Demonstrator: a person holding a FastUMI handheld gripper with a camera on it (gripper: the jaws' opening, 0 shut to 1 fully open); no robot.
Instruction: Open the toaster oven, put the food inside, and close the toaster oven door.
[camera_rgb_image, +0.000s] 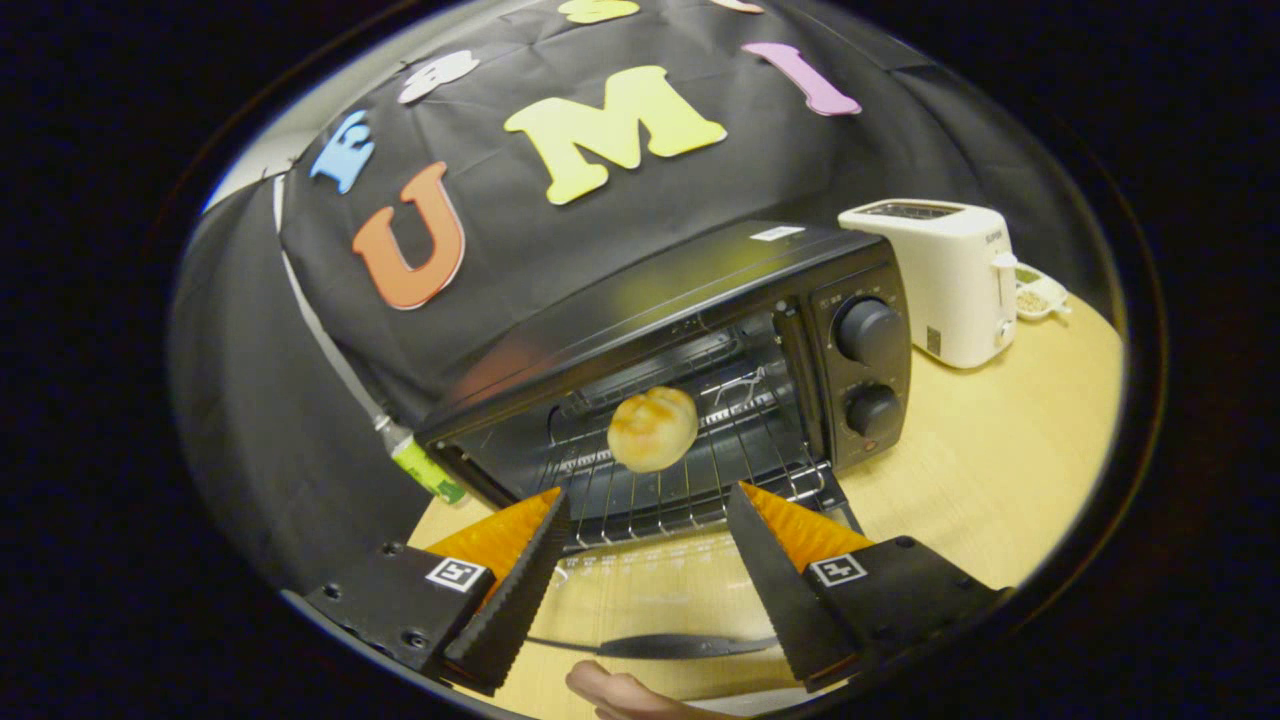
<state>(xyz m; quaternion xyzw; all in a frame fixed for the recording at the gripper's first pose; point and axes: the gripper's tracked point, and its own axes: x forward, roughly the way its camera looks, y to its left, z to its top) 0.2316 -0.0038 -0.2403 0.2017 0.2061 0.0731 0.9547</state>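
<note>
Gripper (648, 500) at frame bottom, fingers spread w/ nothing between, bun (652, 429) center on rack inside open toaster oven (700, 300), so door-closing looks next.

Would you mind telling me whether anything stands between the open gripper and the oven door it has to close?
Nothing visible does. The gripper is open and empty over the lowered glass door. The bun sits beyond the fingers on the rack inside the toaster oven, off the door.
</note>
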